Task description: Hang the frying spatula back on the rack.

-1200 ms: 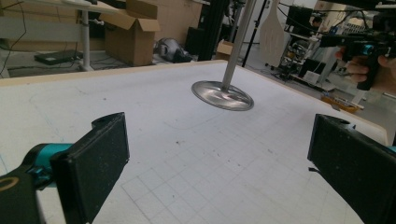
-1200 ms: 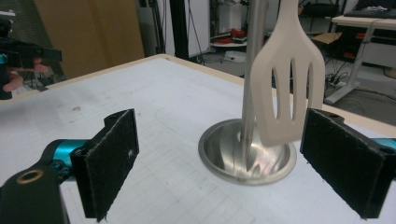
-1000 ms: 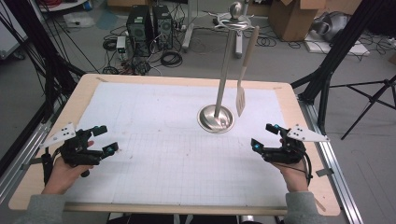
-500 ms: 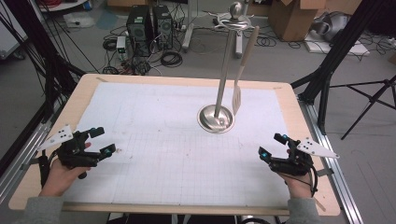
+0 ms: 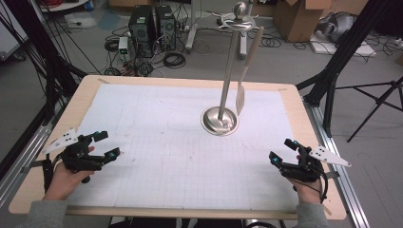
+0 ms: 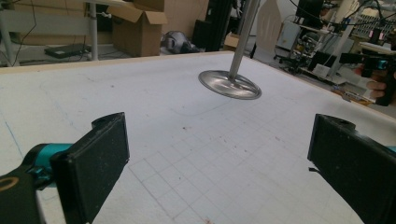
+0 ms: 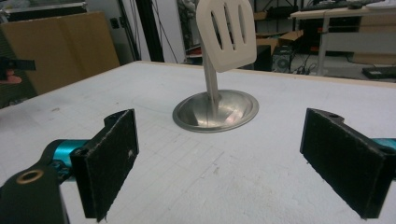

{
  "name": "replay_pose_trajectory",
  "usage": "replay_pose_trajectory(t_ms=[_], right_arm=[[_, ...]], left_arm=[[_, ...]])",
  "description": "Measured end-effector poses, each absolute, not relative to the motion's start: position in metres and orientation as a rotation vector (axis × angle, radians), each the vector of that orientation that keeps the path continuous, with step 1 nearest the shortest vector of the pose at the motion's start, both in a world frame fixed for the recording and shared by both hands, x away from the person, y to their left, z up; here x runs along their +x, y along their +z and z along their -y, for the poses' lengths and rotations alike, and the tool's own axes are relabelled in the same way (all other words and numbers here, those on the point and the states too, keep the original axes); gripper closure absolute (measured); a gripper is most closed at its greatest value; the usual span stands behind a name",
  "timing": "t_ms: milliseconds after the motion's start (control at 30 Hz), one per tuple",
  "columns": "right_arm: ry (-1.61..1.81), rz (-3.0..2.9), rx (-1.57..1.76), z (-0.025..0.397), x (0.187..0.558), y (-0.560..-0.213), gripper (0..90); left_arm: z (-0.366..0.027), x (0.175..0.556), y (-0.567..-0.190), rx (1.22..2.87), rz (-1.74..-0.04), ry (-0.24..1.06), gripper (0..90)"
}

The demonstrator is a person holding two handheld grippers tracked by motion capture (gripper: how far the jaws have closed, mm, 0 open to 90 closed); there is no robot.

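Our right gripper (image 7: 219,158) has its jaws spread wide with nothing between them, and through the gap we look straight at the slotted spatula (image 7: 226,35), which hangs well beyond the jaw tips, its blade just above the round steel base of the stand (image 7: 215,111). Our left gripper (image 6: 217,163) is likewise wide open and empty; the stand's base sits well ahead of it, a little right of centre. In the high view we hold both grippers low over the white gridded mat (image 5: 157,137), near the table's (image 5: 76,95) front corners, far from the stand between and beyond them.
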State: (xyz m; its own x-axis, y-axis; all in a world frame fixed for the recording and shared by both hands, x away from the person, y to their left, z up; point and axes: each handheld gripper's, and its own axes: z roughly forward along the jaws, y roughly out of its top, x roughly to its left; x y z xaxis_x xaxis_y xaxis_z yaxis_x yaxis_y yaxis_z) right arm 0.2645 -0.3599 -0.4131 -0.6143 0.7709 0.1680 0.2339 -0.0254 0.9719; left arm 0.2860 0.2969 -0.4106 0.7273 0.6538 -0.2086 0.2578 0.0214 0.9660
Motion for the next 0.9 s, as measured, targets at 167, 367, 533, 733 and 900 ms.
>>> replay_pose_trajectory(t_ms=[167, 367, 533, 733, 900], right_arm=[[1.646, -1.858, 1.06, 0.367, 0.266, -0.419, 10.5], [1.639, -1.801, 1.091, 0.383, 0.259, -0.421, 10.5], [1.593, -1.778, 1.145, 0.397, 0.252, -0.428, 10.5], [1.59, -1.744, 1.182, 0.405, 0.249, -0.431, 10.4], [1.591, -1.769, 1.163, 0.397, 0.253, -0.429, 10.4]], left_arm=[[-0.305, 0.286, -0.415, 1.553, -0.795, 0.366, 5.9], [-0.312, 0.286, -0.417, 1.528, -0.811, 0.392, 5.9], [-0.315, 0.29, -0.42, 1.545, -0.829, 0.419, 5.9], [-0.321, 0.29, -0.423, 1.55, -0.861, 0.441, 5.9], [-0.318, 0.29, -0.426, 1.56, -0.878, 0.439, 5.9]])
